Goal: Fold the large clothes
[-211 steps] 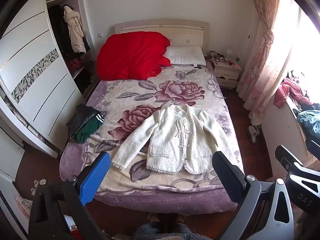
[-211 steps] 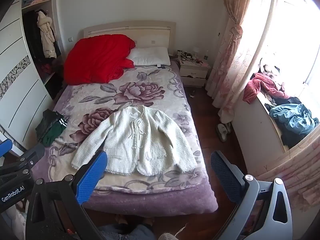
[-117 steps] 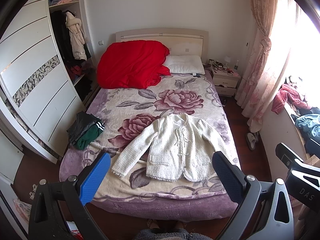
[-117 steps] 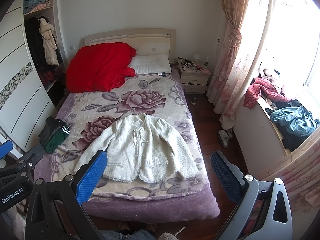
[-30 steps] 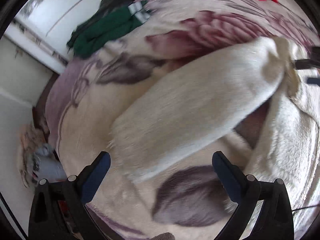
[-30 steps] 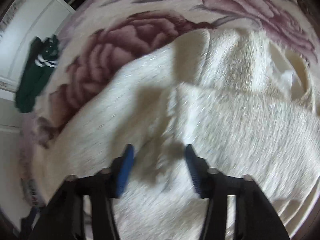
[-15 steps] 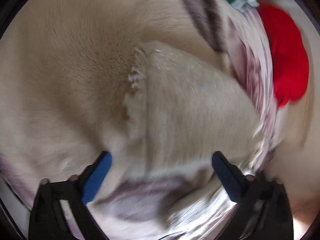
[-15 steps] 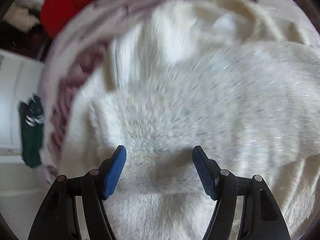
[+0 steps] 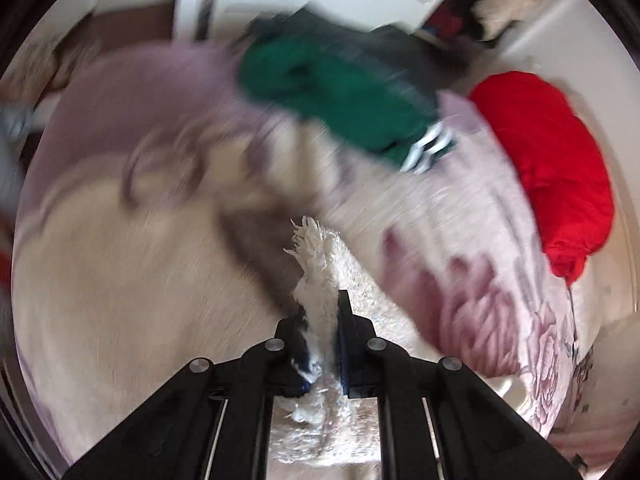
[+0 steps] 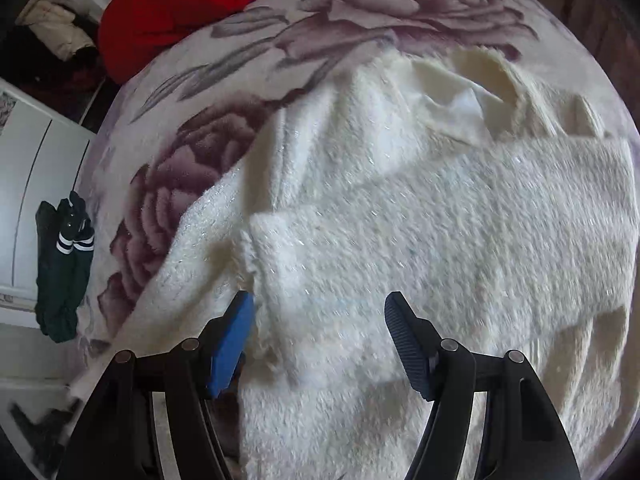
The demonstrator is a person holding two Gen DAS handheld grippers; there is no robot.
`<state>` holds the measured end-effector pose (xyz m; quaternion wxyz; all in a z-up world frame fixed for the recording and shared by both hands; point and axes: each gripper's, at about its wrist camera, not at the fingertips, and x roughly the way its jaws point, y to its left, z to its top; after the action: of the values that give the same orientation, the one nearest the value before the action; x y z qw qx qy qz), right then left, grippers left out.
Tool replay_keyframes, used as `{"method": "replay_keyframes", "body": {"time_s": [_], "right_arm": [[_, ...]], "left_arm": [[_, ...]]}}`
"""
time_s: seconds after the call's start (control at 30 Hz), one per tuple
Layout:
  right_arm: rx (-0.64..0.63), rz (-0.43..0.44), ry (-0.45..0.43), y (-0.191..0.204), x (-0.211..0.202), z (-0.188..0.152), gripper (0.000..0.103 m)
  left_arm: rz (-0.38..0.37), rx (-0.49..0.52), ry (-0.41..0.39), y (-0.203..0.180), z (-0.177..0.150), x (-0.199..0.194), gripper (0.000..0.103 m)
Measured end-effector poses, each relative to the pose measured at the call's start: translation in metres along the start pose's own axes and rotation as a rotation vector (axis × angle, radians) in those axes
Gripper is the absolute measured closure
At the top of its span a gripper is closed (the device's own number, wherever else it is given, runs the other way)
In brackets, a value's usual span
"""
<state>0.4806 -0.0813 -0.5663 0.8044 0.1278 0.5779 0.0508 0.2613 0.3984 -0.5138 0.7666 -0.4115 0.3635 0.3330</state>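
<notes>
A cream fuzzy jacket lies front-up on the floral bed blanket. My left gripper is shut on the fringed cuff of the jacket's sleeve and holds it above the bed. My right gripper is open and sits low over the jacket's body, next to a fringed edge. Its left finger touches that edge. The collar lies at the far side.
A green and black garment lies at the bed's left edge by the white wardrobe. A red quilt is piled at the head of the bed.
My left gripper has shut on the sleeve cuff and lifted it, swinging toward the green garment. My right gripper stays on the jacket's body and has opened a little wider.
</notes>
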Motion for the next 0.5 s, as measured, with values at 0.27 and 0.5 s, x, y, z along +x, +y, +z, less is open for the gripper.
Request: {"method": "replay_keyframes", "body": {"time_s": [0.27,0.5], "right_arm": [[0.130,0.140,0.241,-0.022,0.059,0.011,0.032],[0.291,0.172,0.163,-0.149,-0.037,-0.014,0.032]], "left_arm": [[-0.035,0.330,-0.179,-0.105,-0.011,-0.064,0.096],[-0.181,0.709,-0.143,-0.274,-0.153,-0.100,0.096]]}}
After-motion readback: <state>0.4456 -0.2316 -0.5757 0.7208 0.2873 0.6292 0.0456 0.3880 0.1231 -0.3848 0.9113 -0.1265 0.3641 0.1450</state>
